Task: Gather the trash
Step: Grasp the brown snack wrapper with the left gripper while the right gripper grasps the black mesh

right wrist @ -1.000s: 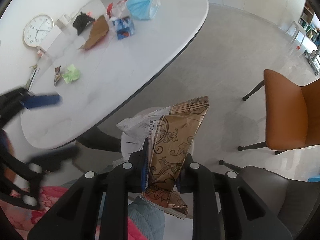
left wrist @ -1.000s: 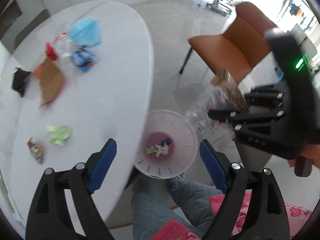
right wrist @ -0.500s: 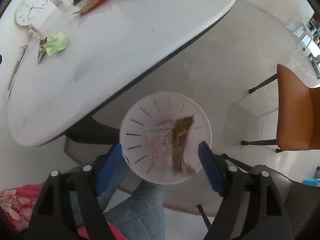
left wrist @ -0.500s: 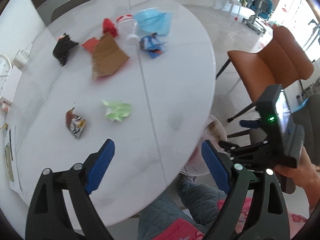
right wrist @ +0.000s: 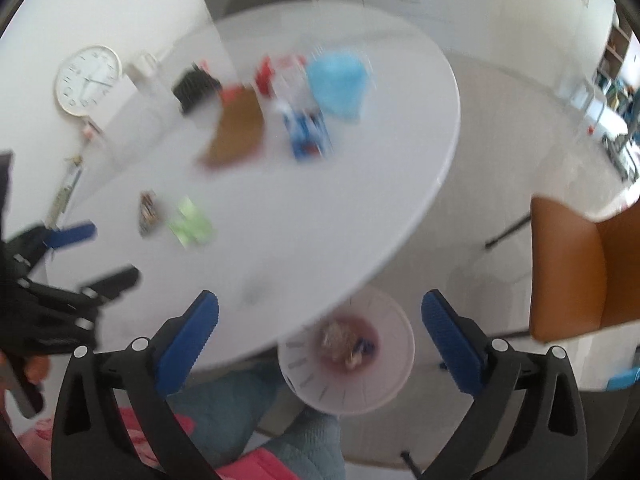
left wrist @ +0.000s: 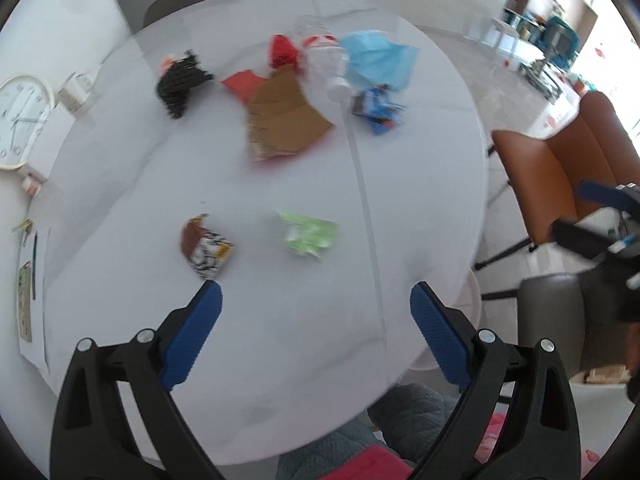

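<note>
Both claws hang empty: the right gripper (right wrist: 320, 336) has just sprung apart above the bin (right wrist: 394, 384) below it. The left gripper (left wrist: 316, 330), spread wide and just been opening further, faces the green wrapper (left wrist: 308, 234) ahead on the table (left wrist: 280, 360), likely next.

White wall clock (left wrist: 18, 120) beside round table (left wrist: 280, 344); orange chair (left wrist: 560, 176) right.

The left gripper (left wrist: 316, 320) and right gripper (right wrist: 320, 326) are showing black skeletal frames, silver screws at ten and two o'clock, and ribbed blue pads (left wrist: 438, 334). Toward six o'clock, the person is wearing quilted grey-blue trousers (right wrist: 224, 404) beneath a pink floral garment (right wrist: 132, 440).
</note>
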Demonstrator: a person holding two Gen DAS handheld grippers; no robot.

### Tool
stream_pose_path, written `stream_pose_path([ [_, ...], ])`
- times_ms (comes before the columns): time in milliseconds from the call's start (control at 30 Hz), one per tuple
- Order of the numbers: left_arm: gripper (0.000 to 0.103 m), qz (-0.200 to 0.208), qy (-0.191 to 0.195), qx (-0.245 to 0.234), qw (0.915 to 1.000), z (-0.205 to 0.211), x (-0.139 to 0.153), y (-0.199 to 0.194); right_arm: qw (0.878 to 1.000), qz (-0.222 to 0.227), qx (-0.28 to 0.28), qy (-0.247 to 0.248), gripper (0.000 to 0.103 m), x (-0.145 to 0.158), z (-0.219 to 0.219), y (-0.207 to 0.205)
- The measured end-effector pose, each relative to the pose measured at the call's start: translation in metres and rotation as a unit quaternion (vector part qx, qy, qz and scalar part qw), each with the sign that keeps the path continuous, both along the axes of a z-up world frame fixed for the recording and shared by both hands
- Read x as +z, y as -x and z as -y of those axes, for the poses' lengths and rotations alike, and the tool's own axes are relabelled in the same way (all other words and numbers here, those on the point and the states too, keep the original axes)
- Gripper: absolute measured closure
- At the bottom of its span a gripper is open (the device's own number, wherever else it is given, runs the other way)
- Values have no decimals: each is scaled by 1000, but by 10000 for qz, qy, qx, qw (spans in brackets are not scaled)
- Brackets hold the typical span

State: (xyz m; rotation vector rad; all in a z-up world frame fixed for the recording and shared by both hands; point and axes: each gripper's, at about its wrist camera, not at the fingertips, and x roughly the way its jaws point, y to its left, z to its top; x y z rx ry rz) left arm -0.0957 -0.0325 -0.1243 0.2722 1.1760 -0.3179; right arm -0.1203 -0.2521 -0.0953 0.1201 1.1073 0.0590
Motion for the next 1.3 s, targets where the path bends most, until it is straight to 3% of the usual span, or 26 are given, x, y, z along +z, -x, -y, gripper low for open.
stream_pose_path([
  [100,11,29,-27,365,9993,-25,-1,-16,9997,200,16,-159,2,17,-11,-22],
  [267,9,-54,103,860,9962,-61,-10,-35,9996,248,76,-74,2,18,-26,-57],
  [500,9,-102,221,1000,9947,-81,-34,-57,9997,142,121,-159,2,8,-47,-97],
  [800,12,-510,247,1299,9899,-86,-80,-93,9997,-143,209,-63,2,-9,-60,-130],
  [900,22,-708,295,1471,9861,-87,-91,-102,9995,-234,230,-49,2,-14,-62,-140],
  [1000,38,-918,392,1585,9823,-87,-102,-108,9991,-282,305,-19,2,-18,-66,-149],
  [1100,48,-795,259,1479,9855,-79,-103,-109,9988,-315,380,23,2,-22,-72,-157],
  [1233,78,-685,166,1316,9888,-77,-105,-112,9983,-365,449,22,2,-26,-77,-170],
  [1300,81,-775,328,1307,9879,-82,-105,-115,9981,-368,489,8,2,-28,-81,-176],
])
